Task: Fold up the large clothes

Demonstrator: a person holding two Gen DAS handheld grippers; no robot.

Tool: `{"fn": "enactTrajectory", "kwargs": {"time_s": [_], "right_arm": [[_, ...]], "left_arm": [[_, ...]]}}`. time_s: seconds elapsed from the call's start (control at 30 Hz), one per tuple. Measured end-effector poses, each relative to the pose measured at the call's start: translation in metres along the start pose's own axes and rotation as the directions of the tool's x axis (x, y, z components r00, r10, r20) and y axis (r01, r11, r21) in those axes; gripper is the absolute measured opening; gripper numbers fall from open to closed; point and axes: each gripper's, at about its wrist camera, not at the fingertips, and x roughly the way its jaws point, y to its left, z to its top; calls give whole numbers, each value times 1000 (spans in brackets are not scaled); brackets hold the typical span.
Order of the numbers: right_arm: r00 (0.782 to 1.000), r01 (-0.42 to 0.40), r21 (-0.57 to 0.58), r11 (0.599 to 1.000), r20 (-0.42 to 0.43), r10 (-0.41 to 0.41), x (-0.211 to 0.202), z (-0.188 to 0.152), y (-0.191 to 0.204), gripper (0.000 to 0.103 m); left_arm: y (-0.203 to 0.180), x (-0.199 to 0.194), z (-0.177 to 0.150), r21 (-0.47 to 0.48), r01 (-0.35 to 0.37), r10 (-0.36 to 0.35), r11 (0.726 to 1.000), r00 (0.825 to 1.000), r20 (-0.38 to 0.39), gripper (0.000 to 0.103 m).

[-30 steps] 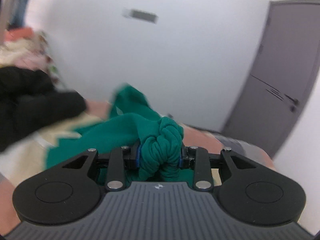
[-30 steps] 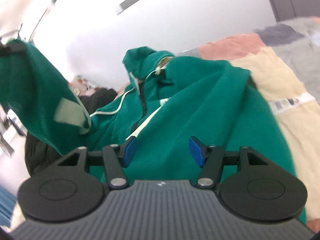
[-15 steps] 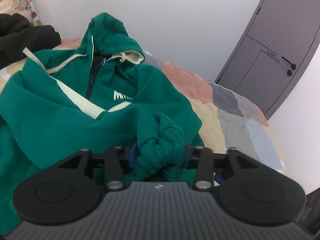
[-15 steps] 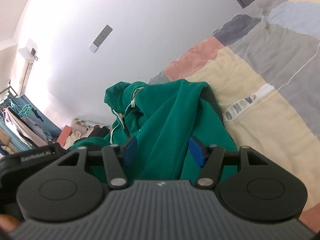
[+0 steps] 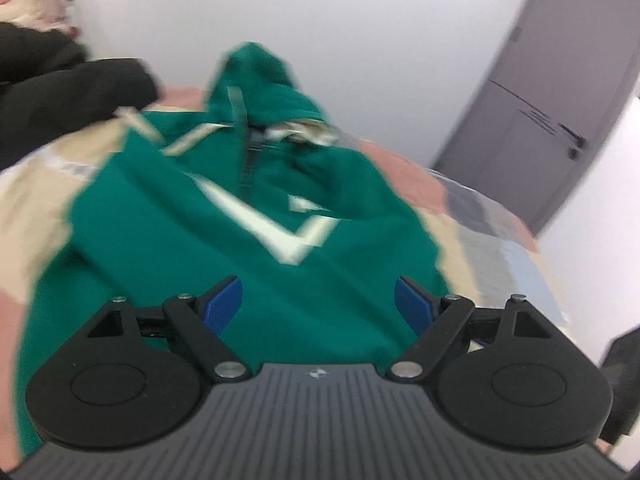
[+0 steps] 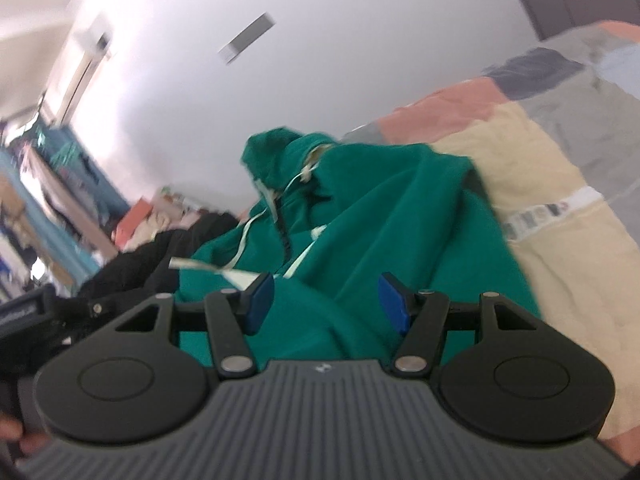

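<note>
A green hoodie (image 5: 208, 216) lies spread on a bed (image 6: 532, 184) covered with a patchwork quilt in cream, pink and grey. Its hood points toward the white wall, the zip runs down the chest, and a pale V-shaped stripe crosses the front. The left claw (image 5: 318, 306) hangs low over the hoodie's lower part; its jaws are opening and stand wide, the blue pads (image 5: 224, 304) clear of the fabric, gripping nothing. The right claw (image 6: 326, 304) points across the hoodie from its side, jaws partly apart, with green cloth seen beyond the gap but not pinched. A black garment (image 5: 52, 100) lies past the hoodie's far shoulder. A grey door (image 5: 560, 112) stands beyond the bed.
</note>
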Motion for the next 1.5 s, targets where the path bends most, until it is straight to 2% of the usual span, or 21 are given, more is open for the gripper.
{"fn": "enactTrajectory", "kwargs": {"time_s": [0.2, 0.4, 0.5, 0.67, 0.73, 0.77, 0.8, 0.87, 1.0, 1.07, 1.1, 1.13, 1.2, 1.23, 1.27, 1.3, 1.33, 1.37, 1.4, 1.43, 1.5], "right_arm": [[999, -22, -111, 994, -44, 17, 20, -9, 26, 61], [993, -95, -193, 977, -87, 80, 47, -15, 55, 61], [989, -122, -220, 968, -109, 100, 60, -14, 66, 61], [982, -137, -317, 939, -171, 85, 101, 0, 99, 61], [976, -154, -338, 929, -199, 89, 122, 7, 111, 61], [967, -172, -364, 916, -240, 86, 149, 13, 128, 61], [967, -172, -364, 916, -240, 86, 149, 13, 128, 61], [958, -192, -382, 904, -272, 88, 178, 17, 146, 61], [947, -211, -400, 892, -310, 85, 237, 22, 179, 61], [935, -229, -393, 891, -345, 89, 262, 20, 192, 60], [929, -223, -394, 891, -362, 73, 275, 19, 198, 60], [925, -209, -397, 894, -376, 49, 287, 16, 203, 60], [913, -207, -400, 893, -407, 29, 307, 11, 209, 60], [908, -205, -413, 887, -418, 15, 313, 8, 213, 52], [904, -200, -433, 879, -427, -5, 318, 5, 217, 25], [901, -191, -457, 869, -432, -29, 321, 3, 221, 16], [905, -177, -473, 863, -424, -47, 322, 4, 224, 13], [929, -157, -489, 858, -367, -39, 313, 15, 228, 7], [929, -157, -489, 858, -367, -39, 313, 15, 228, 7], [940, -160, -492, 856, -341, -20, 309, 23, 231, 6], [954, -158, -475, 866, -301, 9, 301, 42, 237, 6]], "left_arm": [[83, 2, 3, -115, -81, 83, 990, 996, 15, 87], [154, 20, -5, -275, -53, 66, 960, 997, 40, 86], [185, 35, -8, -370, -12, 35, 929, 998, 56, 85], [228, 58, -7, -506, 96, -54, 857, 994, 97, 84], [240, 64, -5, -539, 142, -83, 830, 988, 132, 82], [244, 67, -5, -556, 153, -90, 817, 986, 140, 82], [250, 71, -6, -580, 169, -101, 797, 984, 147, 80], [258, 82, -6, -624, 220, -150, 750, 975, 163, 76], [262, 97, -5, -640, 246, -177, 728, 969, 171, 62], [267, 100, -6, -651, 273, -192, 708, 962, 195, 48], [270, 102, -5, -659, 289, -202, 694, 957, 208, 33], [274, 104, -5, -665, 298, -207, 685, 955, 214, 24], [280, 105, -6, -678, 319, -220, 663, 948, 231, 18], [282, 104, -8, -683, 330, -225, 651, 944, 242, 15], [284, 103, -9, -691, 343, -228, 636, 939, 256, 14], [286, 100, -11, -698, 357, -230, 621, 934, 272, 13], [289, 96, -13, -704, 370, -229, 606, 929, 292, 13], [292, 93, -13, -710, 384, -228, 591, 923, 310, 12], [296, 90, -14, -715, 408, -234, 568, 913, 335, 12], [300, 87, -13, -718, 430, -243, 547, 903, 355, 11], [305, 79, -8, -710, 474, -252, 520, 880, 403, 10]]}}
